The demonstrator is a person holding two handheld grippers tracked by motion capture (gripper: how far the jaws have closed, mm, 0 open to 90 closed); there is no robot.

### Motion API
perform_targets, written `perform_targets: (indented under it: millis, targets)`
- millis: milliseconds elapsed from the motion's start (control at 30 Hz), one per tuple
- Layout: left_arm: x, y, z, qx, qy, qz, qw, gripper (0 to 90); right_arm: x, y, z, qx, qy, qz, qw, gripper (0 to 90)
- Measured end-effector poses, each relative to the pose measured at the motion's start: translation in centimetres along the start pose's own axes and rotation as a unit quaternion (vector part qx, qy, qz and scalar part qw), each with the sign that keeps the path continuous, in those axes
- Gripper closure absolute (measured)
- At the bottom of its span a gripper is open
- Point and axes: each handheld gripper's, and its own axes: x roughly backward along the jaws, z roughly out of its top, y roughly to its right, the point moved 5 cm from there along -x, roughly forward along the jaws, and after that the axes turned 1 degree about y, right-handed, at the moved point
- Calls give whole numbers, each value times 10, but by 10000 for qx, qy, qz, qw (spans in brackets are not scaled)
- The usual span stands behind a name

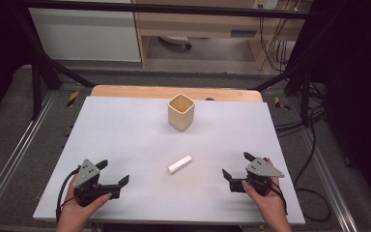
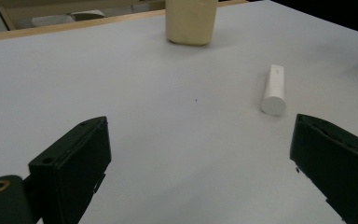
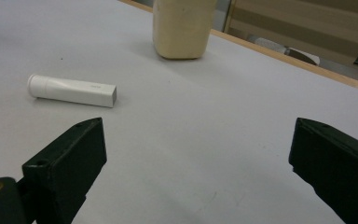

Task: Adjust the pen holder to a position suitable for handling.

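A small white tube (image 1: 179, 164) lies flat on the grey table top (image 1: 125, 140), near the front middle. A cream square cup (image 1: 181, 111) stands upright toward the back centre. My left gripper (image 1: 113, 172) rests at the front left, open and holding nothing. My right gripper (image 1: 236, 165) rests at the front right, open too, with nothing in it. In the left gripper view the tube (image 2: 274, 89) lies ahead to the right and the cup (image 2: 189, 21) stands farther off. In the right gripper view the tube (image 3: 72, 90) lies ahead to the left, the cup (image 3: 182, 28) beyond it.
A wooden strip (image 1: 125, 91) runs along the table's back edge. Black frame bars (image 1: 43, 63) stand at both back corners. Cables (image 1: 309, 130) trail on the floor at the right. Bare table surface separates the tube from both grippers.
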Motion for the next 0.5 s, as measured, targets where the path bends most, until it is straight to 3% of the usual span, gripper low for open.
perform_targets:
  millis: [300,500]
  targets:
    - [-5,11,-1,-131,-168,-128,9997,59,0,-5,0,79,-23,73,9999,45]
    - [-10,24,-2,-201,-313,-283,9989,59,1,-4,-2,7,-68,43,10000,42]
